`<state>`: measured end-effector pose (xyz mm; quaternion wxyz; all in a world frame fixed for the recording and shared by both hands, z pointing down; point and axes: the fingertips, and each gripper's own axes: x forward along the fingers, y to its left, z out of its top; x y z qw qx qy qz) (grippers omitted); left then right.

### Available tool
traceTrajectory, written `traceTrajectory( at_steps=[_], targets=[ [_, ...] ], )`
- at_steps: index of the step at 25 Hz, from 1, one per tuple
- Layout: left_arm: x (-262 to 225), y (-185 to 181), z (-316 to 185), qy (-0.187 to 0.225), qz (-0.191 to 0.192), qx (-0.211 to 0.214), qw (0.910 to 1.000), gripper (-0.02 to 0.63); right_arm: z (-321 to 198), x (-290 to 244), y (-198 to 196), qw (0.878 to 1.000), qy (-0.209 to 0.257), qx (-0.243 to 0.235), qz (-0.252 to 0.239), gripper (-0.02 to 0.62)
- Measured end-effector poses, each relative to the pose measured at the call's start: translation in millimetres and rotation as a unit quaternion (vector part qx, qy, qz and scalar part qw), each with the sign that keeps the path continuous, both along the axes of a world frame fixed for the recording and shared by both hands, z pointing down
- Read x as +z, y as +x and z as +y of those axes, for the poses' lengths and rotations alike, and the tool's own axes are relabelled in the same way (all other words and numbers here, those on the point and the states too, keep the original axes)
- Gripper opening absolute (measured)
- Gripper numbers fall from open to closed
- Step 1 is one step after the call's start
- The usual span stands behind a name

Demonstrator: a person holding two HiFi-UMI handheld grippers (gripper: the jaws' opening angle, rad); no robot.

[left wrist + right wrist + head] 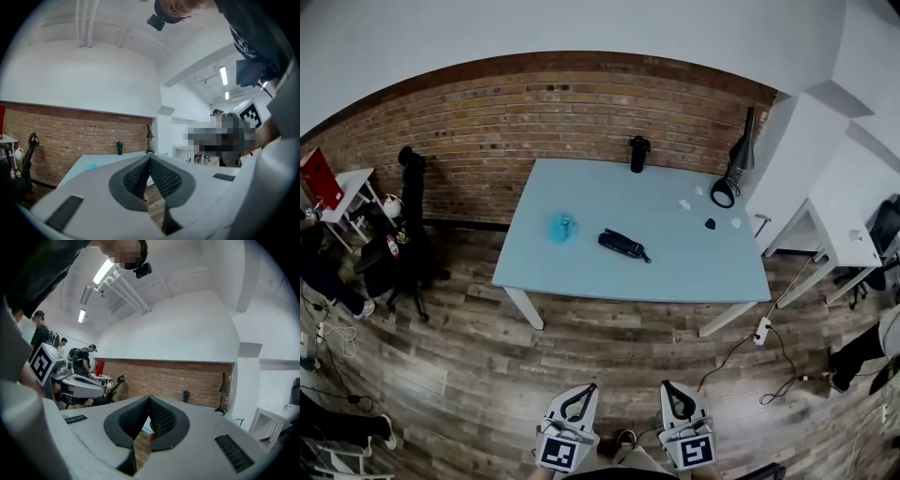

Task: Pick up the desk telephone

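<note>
A black desk telephone (623,245) lies near the middle of a pale blue table (581,272), well ahead of me across the wooden floor. My left gripper (579,395) and right gripper (675,394) are held low at the bottom of the head view, far short of the table. Both are shut with nothing between the jaws. In the left gripper view the left gripper (149,158) points level toward the table (101,161). In the right gripper view the right gripper (149,399) points toward the brick wall. The phone is hidden in both gripper views.
On the table stand a black bottle (638,154), a black desk lamp (739,164), a blue crumpled object (562,226) and small white and black bits (710,223). A power strip with cable (760,330) lies on the floor by the right leg. Chairs and white desks flank both sides.
</note>
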<state>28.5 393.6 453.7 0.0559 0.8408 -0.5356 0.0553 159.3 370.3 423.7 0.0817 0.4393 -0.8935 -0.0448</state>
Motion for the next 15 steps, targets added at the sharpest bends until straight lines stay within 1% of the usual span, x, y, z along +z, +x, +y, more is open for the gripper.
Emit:
traceTrajectory(
  at_steps=[3,7,11,15],
  targets=[
    [-8,-20,-19,0.011,0.017,0.017,0.9997,0.014,-12,-9,-28,1.000,0.005,0.003,0.020,0.015],
    [-14,-40,-34,0.019,0.021,0.042,0.9987,0.014,-14,-22,-58,0.999,0.021,0.003,0.042,0.015],
    [-15,-49,-46,0.018,0.024,0.060,0.9977,0.014,-17,-21,-66,0.999,0.002,0.034,0.036,0.015],
    [-8,-48,-51,0.013,0.029,0.076,0.9966,0.014,-21,-17,-68,0.998,0.006,0.041,0.045,0.015]
  ],
)
